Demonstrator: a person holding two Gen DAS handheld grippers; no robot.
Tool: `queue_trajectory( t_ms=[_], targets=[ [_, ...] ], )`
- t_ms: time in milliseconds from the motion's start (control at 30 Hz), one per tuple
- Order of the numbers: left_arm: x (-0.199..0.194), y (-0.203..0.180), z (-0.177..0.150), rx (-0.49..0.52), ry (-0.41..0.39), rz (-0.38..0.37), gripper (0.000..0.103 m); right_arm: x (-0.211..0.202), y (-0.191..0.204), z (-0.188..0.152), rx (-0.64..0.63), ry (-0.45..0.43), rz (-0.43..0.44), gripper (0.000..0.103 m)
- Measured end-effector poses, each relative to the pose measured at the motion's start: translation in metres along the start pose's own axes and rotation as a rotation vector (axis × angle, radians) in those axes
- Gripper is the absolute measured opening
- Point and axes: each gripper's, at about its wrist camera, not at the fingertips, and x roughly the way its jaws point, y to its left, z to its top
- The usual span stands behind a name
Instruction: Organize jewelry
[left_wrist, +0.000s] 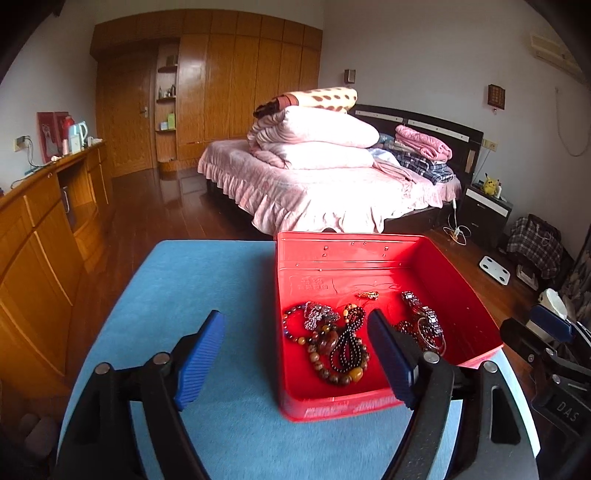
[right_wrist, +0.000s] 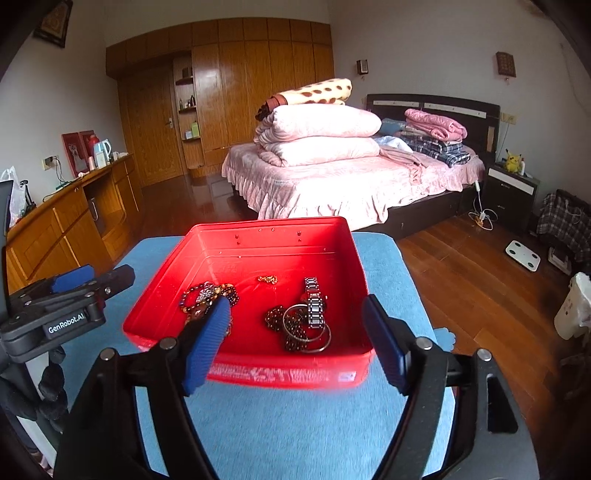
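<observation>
While fingers (right_wrist: 205, 347) gape, jewelry (right_wrist: 299, 317) beyond, untouched

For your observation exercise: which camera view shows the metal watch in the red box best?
The right wrist view: the metal watch lies unobstructed, its full band visible. In the left wrist view, the watch sits partly behind a gripper finger.

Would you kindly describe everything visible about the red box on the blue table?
The red box is a shallow, open, rectangular container, glossy like plastic or painted metal, with small rivets on its far wall and pale print on its near wall. It sits flat on the blue cloth, holding beaded bracelets, a metal watch, bangles and a small gold piece.
</observation>
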Motion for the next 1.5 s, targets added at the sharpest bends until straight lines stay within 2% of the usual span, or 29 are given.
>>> queue_trajectory(
  t_ms=[233,333,633,1000,1500],
  targets=[
    [-0.043,0.0,-0.018,0.024,-0.052,0.003,0.087,-0.04,0.005,-0.016,0.0,-0.058,-0.002,0.085],
    [-0.058,-0.001,-0.023,0.023,-0.07,-0.001,0.088,-0.055,0.008,-0.021,-0.008,-0.08,-0.011,0.088],
    [-0.111,-0.004,-0.035,0.06,-0.187,0.03,0.093,-0.097,0.012,-0.03,-0.01,-0.167,-0.017,0.097],
    [-0.16,0.002,-0.044,0.056,-0.32,0.056,0.096,-0.142,0.016,-0.04,-0.034,-0.283,-0.014,0.098],
    [-0.206,0.004,-0.053,0.066,-0.406,0.067,0.097,-0.188,0.02,-0.042,-0.056,-0.377,-0.021,0.098]
  ],
)
